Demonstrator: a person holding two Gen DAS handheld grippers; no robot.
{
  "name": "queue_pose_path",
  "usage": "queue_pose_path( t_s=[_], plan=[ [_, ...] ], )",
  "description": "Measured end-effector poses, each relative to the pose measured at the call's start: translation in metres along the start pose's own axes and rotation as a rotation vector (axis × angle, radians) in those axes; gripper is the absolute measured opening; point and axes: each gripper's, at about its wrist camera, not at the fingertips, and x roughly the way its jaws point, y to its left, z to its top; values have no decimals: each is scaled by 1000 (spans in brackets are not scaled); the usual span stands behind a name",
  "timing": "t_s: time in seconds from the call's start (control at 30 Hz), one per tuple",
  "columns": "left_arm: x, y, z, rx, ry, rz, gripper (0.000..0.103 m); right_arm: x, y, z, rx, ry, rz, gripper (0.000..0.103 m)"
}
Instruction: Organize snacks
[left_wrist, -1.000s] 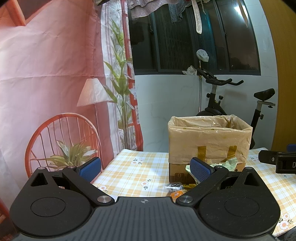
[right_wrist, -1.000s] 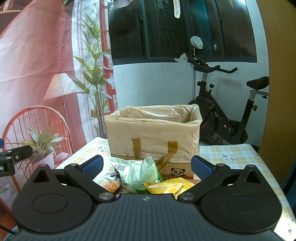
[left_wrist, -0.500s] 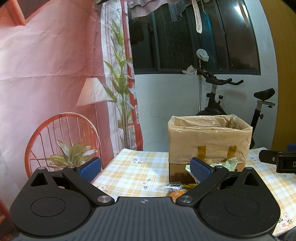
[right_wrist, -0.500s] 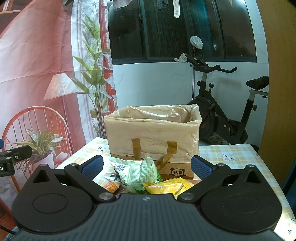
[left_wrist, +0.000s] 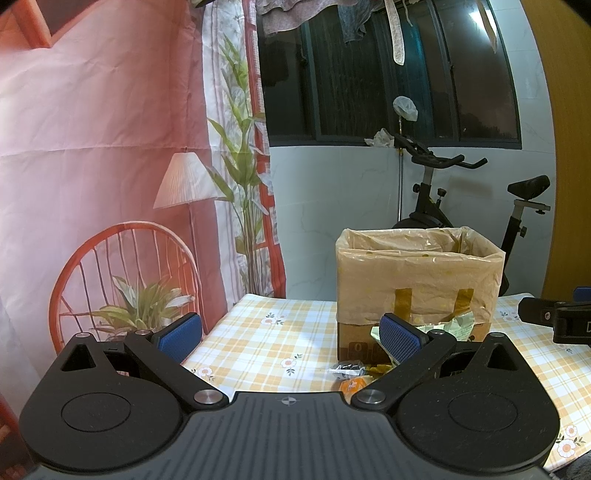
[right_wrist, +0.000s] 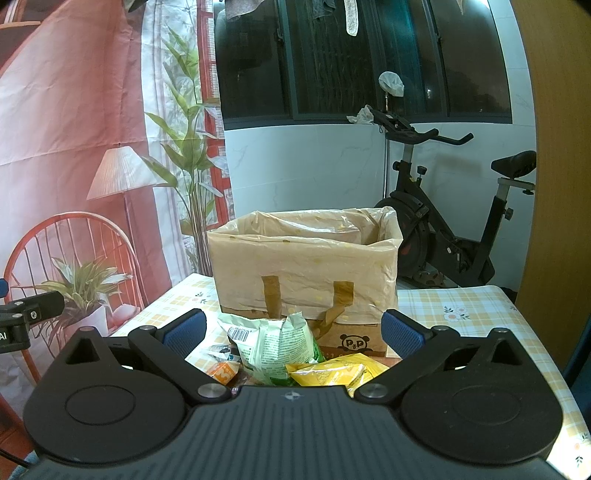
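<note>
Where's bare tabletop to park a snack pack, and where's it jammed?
Free: the checked cloth left of the box, out to the table's left edge, and the strip right of the box. Crowded: just in front of the box, where the green bag, yellow bag and small orange pack pile up. Both tools are open.

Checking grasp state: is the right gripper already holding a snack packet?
No. The right gripper is open, and the green-and-white packet and yellow packet lie on the table between its fingers, ungripped.

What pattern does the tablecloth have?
Yellow-and-white check with small flowers on the tablecloth, clearest in the left wrist view.
</note>
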Motion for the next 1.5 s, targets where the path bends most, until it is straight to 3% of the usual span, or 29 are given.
queue_pose_path(
  t_s=[0.47,0.57,0.67,0.83,1.03,1.2,1.5],
  plan=[
    [20,6,4,-13,29,-21,103,5,-9,4,10,-4,20,103],
    [36,11,7,-25,39,-40,103,8,-20,6,24,-57,59,103],
    [54,13,7,-31,58,-50,103,15,-28,9,21,-108,41,103],
    [76,11,7,-25,83,-60,103,35,-37,12,9,-115,38,103],
    [95,9,6,-35,89,-79,103,62,-43,9,-25,-75,13,103],
    [113,8,-4,-64,131,-88,102,79,-43,-1,-132,-5,20,103],
    [143,-3,-29,-57,196,-100,102,103,-61,-47,-248,155,82,101]
  ],
)
